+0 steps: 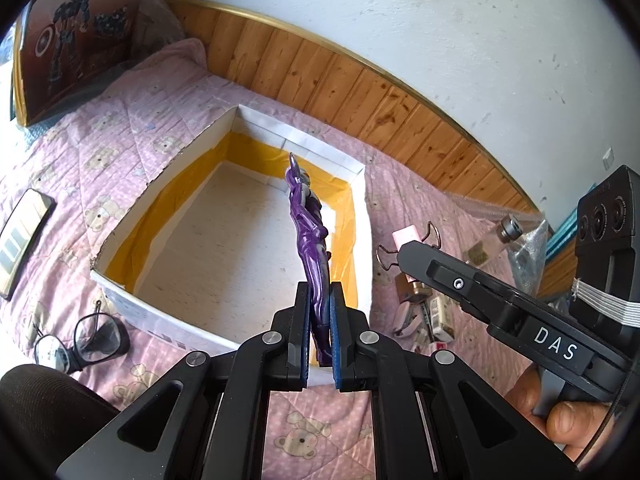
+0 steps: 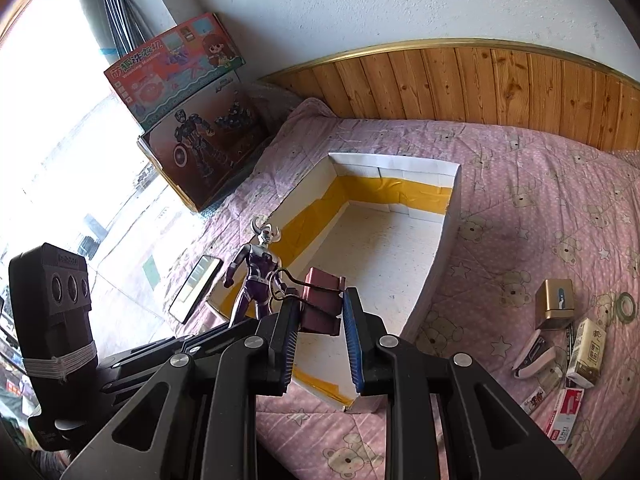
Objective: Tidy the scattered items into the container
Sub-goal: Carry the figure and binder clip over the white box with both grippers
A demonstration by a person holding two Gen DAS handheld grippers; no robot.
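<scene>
My left gripper (image 1: 321, 300) is shut on the legs of a purple toy figure (image 1: 308, 220) and holds it above the open white box with yellow tape inside (image 1: 160, 184). The figure also shows in the right wrist view (image 2: 256, 272), at the box's near left corner. My right gripper (image 2: 320, 312) is shut on a pink binder clip (image 2: 322, 306) and holds it above the box's (image 2: 448, 216) near edge. The clip also shows in the left wrist view (image 1: 408, 236), right of the box.
The box lies on a pink bear-print bedspread (image 2: 520, 184). Glasses (image 1: 76, 344) and a phone (image 1: 20, 240) lie left of the box. A gold box (image 2: 554, 304), a stapler (image 2: 534, 356) and small packets (image 2: 586, 352) lie to its right. Toy boxes (image 2: 200, 132) lean at the far left.
</scene>
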